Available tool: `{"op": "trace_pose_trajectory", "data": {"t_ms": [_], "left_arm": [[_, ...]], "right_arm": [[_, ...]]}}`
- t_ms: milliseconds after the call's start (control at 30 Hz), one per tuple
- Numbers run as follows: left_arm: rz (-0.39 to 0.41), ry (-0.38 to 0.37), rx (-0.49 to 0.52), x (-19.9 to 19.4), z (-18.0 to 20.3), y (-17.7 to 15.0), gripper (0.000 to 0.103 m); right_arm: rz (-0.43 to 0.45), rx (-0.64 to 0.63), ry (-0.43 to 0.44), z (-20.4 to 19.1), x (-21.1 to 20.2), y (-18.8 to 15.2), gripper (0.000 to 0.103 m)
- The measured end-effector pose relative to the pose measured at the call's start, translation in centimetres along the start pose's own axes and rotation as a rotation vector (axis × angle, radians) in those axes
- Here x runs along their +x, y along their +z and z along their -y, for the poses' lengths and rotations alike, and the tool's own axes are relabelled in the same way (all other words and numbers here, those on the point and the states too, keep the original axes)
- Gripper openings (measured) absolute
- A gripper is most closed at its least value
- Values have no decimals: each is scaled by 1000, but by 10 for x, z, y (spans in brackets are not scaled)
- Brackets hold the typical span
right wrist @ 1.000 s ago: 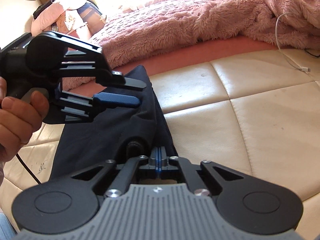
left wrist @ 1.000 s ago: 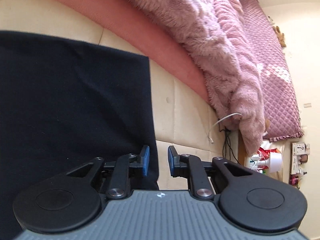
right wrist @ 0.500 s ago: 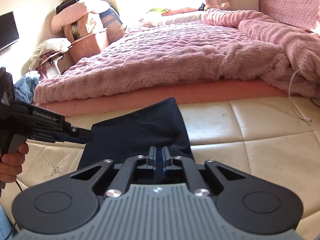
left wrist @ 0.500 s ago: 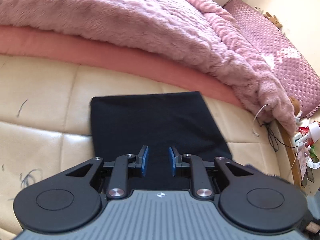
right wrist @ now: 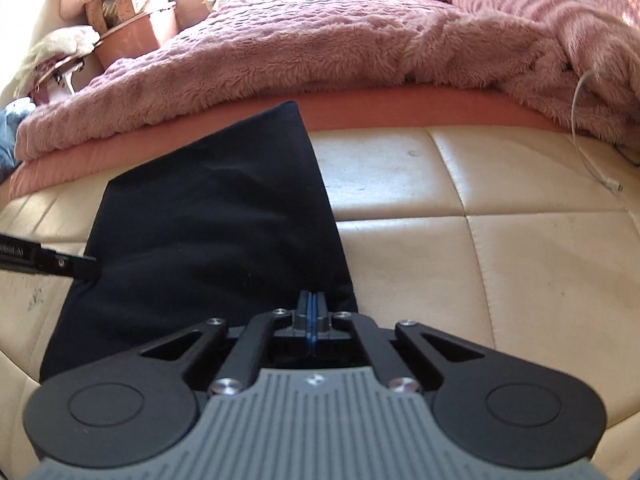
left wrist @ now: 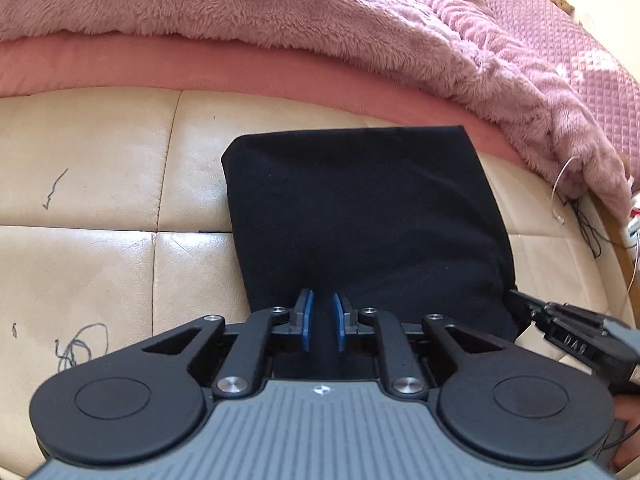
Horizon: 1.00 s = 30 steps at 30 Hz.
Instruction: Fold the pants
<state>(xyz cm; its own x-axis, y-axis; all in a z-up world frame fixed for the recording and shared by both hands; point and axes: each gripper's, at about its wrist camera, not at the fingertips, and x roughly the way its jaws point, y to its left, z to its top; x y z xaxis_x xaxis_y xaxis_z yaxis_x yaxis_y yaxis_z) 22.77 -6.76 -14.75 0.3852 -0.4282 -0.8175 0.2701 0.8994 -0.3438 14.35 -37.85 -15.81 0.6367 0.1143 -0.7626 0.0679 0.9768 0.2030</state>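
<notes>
The black pants [left wrist: 360,220] lie folded into a flat rectangle on the cream quilted surface [left wrist: 92,176]. My left gripper [left wrist: 322,314] hangs over their near edge, its jaws closing with a narrow gap left. Black cloth shows in that gap, but the blue pads [left wrist: 306,320] do not press on it. In the right wrist view the left gripper [right wrist: 82,266] points at the left edge of the pants [right wrist: 208,220]. My right gripper [right wrist: 311,306] is shut, pads together, at their near right corner. The left wrist view shows my right gripper [left wrist: 520,306] touching that corner.
A fuzzy pink blanket [left wrist: 280,12] and a pink mattress edge [left wrist: 200,64] run along the far side. A white cable [right wrist: 588,152] trails over the surface at the right. Pen scribbles [left wrist: 80,344] mark the cream surface. A basket and bundles [right wrist: 132,20] stand far left.
The left gripper has swung from beside the pants to over their near edge, dropped low and narrowed slightly. The right gripper stays shut at the near right corner.
</notes>
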Motion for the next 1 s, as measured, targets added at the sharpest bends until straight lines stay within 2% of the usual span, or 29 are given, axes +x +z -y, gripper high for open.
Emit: {"op": "trace_pose_trajectory", "data": {"t_ms": [133, 200, 333, 400, 533, 733, 1000], "left_arm": [[0, -16, -5, -3, -4, 2, 17], [25, -30, -4, -9, -4, 5, 17], [114, 5, 21, -19, -6, 17, 18], [131, 19, 18, -18, -9, 28, 18], [164, 38, 33, -13, -8, 45, 17], [168, 68, 59, 10, -6, 59, 18], [140, 74, 69, 36, -15, 57, 18]], "right_arm": [[-11, -26, -15, -5, -1, 4, 0], [-5, -27, -19, -8, -9, 10, 0], [79, -60, -7, -22, -28, 29, 2], [105, -90, 6, -31, -26, 43, 2], [143, -136, -5, -39, -6, 70, 2], [150, -115, -5, -35, 33, 102, 2], [71, -85, -11, -16, 84, 100, 3]]}}
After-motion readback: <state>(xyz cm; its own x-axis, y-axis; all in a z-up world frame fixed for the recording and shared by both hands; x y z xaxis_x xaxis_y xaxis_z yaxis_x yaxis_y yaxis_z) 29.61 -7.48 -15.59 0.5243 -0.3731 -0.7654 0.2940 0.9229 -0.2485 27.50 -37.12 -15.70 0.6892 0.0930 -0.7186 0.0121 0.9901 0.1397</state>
